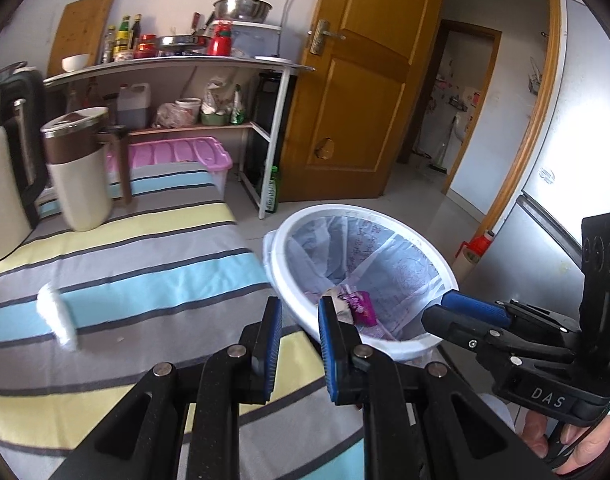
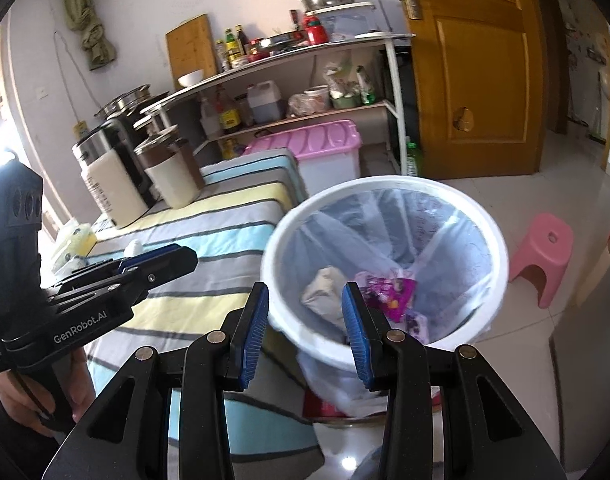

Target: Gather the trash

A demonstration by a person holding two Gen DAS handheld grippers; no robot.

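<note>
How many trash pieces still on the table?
1: a white wad on the striped cloth, left of the bin. More may be hidden behind the jaws or out of frame.

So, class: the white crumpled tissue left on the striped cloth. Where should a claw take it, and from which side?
Probably across the middle of the white crumpled tissue, coming down from above. It lies apart from other things on the striped cloth, as a narrow wad, so claw fingers should straddle its short width. The left claw, open and empty, looks nearer than the right.
</note>
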